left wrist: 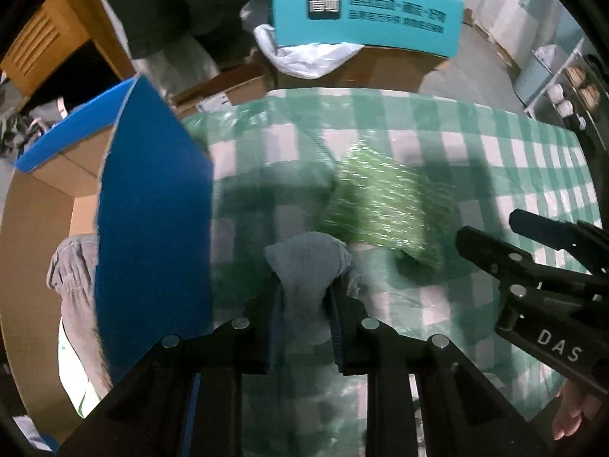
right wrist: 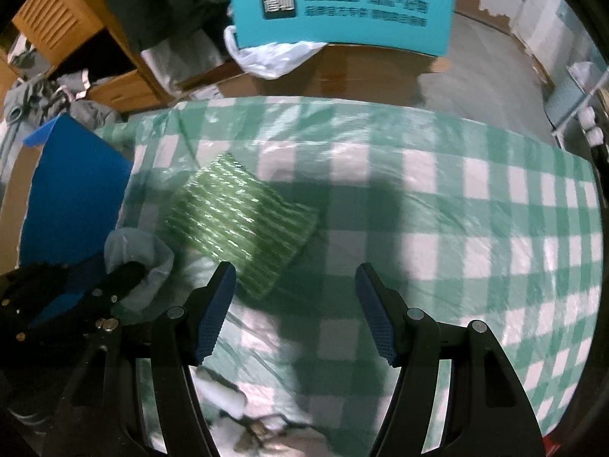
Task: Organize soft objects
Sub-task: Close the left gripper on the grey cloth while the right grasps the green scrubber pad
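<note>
My left gripper (left wrist: 304,285) is shut on a grey sock (left wrist: 304,262), held above the green checked tablecloth (left wrist: 475,152) beside the blue-flapped cardboard box (left wrist: 152,209). A green glittery sponge cloth (left wrist: 380,205) lies on the cloth just ahead of it. In the right wrist view my right gripper (right wrist: 295,282) is open and empty, close to the near edge of the same green cloth (right wrist: 236,209). The left gripper (right wrist: 125,278) with the grey sock (right wrist: 129,243) shows at the left there. The right gripper (left wrist: 506,236) shows at the right in the left wrist view.
The open box holds a grey cloth (left wrist: 72,266) inside. Behind the table stand a cardboard box (left wrist: 380,68) with a teal sign (left wrist: 365,11) and a white plastic bag (left wrist: 304,57). A wooden cabinet (right wrist: 57,19) and clothes pile (right wrist: 45,95) are at the far left.
</note>
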`<action>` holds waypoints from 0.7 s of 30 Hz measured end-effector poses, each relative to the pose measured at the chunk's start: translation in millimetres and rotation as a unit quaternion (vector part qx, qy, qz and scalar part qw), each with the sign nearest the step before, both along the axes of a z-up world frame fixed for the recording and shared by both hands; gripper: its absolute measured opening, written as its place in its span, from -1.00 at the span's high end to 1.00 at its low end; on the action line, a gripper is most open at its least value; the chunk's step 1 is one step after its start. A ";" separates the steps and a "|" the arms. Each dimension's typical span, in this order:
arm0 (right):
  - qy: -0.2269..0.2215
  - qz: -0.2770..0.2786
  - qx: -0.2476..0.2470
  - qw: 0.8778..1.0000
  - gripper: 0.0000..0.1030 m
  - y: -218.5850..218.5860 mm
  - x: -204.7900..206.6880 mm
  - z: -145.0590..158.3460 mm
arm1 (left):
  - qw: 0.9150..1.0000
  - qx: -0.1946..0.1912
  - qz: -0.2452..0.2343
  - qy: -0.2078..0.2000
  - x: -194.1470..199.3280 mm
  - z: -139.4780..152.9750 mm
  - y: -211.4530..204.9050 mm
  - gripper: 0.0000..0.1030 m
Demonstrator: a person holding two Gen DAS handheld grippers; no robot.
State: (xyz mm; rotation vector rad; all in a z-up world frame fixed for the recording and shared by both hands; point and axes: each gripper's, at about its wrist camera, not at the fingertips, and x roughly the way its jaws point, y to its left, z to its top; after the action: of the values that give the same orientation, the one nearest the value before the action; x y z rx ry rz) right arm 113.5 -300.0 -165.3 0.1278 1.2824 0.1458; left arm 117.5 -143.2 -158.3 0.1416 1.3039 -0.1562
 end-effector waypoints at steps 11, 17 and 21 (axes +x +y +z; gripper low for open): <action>0.006 0.016 0.007 1.000 -0.28 29.7 26.9 -22.2 | 1.000 -0.009 -0.006 -0.002 2.8 0.8 6.3 0.57; 0.021 0.023 -0.017 0.999 -0.28 34.2 25.8 -38.1 | 1.000 -0.014 -0.008 0.002 1.2 2.8 7.2 0.57; 0.024 0.016 -0.002 1.000 -0.23 29.0 24.6 -40.1 | 1.000 -0.017 -0.010 0.005 1.7 2.7 7.3 0.57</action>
State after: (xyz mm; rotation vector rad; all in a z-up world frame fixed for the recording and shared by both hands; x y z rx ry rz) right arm 138.1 -271.0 -205.4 0.1079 1.3320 0.1692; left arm 119.3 -135.9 -155.6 0.1257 1.3087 -0.1961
